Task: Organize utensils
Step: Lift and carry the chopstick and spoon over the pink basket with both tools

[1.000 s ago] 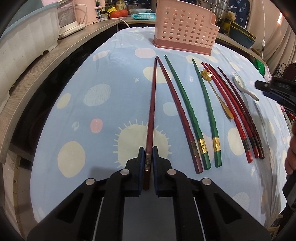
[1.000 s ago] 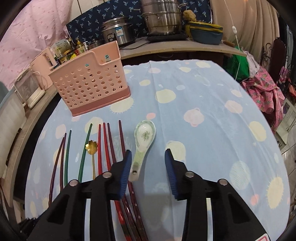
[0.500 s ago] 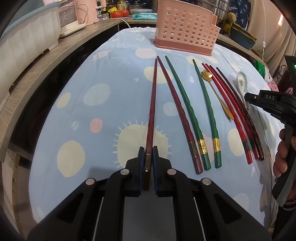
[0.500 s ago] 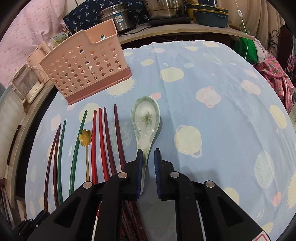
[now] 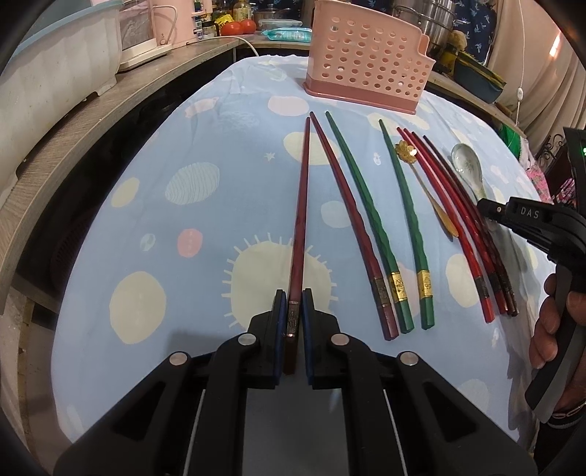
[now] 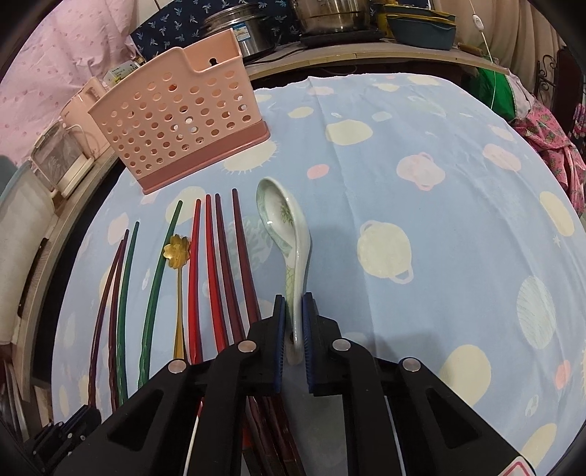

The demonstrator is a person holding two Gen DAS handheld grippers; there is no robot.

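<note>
My left gripper (image 5: pixel 293 311) is shut on the handle end of a dark red chopstick (image 5: pixel 301 205) that points toward the pink perforated utensil basket (image 5: pixel 366 62). My right gripper (image 6: pixel 293 318) is shut on the handle of a white ceramic spoon (image 6: pixel 289 234), which is tilted on its side, bowl end away from me. The spoon also shows in the left wrist view (image 5: pixel 467 164), with the right gripper's body (image 5: pixel 531 219) over its handle. Beside them lie another dark red chopstick (image 5: pixel 348 212), two green chopsticks (image 5: pixel 370 208), a gold flower spoon (image 6: pixel 177 252) and several red chopsticks (image 6: pixel 216 263).
The table wears a light blue patterned cloth (image 6: pixel 439 219). The basket (image 6: pixel 175 124) stands at the far side. A wooden counter (image 5: pixel 91 121) with appliances runs along the left. Pots and bowls (image 6: pixel 329 18) stand on the counter behind.
My right gripper moved in and shut on the ceramic spoon's handle, and the spoon has rolled onto its side. My left gripper stayed shut on the dark red chopstick, still.
</note>
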